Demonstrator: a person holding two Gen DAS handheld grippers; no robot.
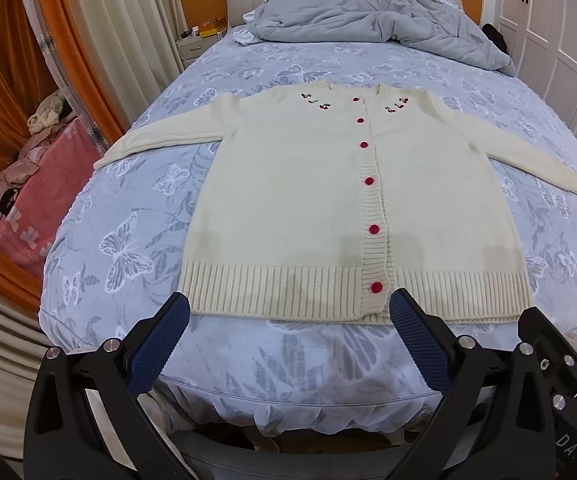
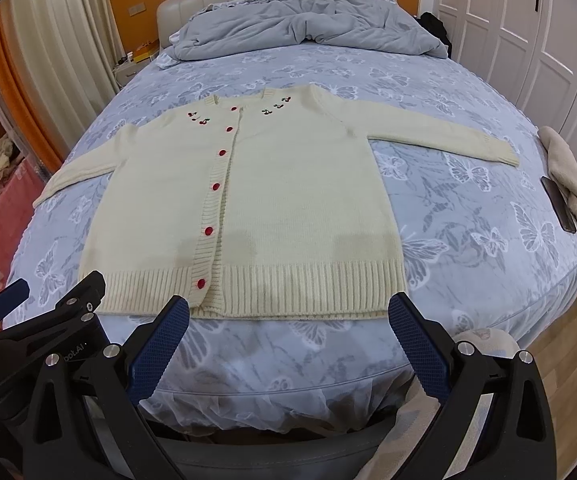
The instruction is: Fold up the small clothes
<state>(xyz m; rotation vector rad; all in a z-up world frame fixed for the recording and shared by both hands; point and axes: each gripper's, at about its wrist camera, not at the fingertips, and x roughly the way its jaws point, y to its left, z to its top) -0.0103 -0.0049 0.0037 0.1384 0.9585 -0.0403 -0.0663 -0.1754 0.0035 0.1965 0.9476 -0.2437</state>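
Observation:
A cream knit cardigan (image 1: 288, 200) with red buttons and cherry embroidery lies flat, front up, on the bed, both sleeves spread out sideways. It also shows in the right wrist view (image 2: 296, 200). My left gripper (image 1: 288, 312) is open and empty, hovering just before the cardigan's ribbed hem. My right gripper (image 2: 288, 312) is open and empty too, at the hem's right half. Each gripper's frame shows at the edge of the other's view.
The bed (image 1: 128, 220) has a blue butterfly-print cover. A rumpled grey duvet (image 1: 368, 12) lies at the headboard. A beige cloth (image 2: 568, 184) and a dark phone (image 2: 560, 204) lie at the bed's right edge. Pink bedding (image 1: 40, 188) sits left of the bed.

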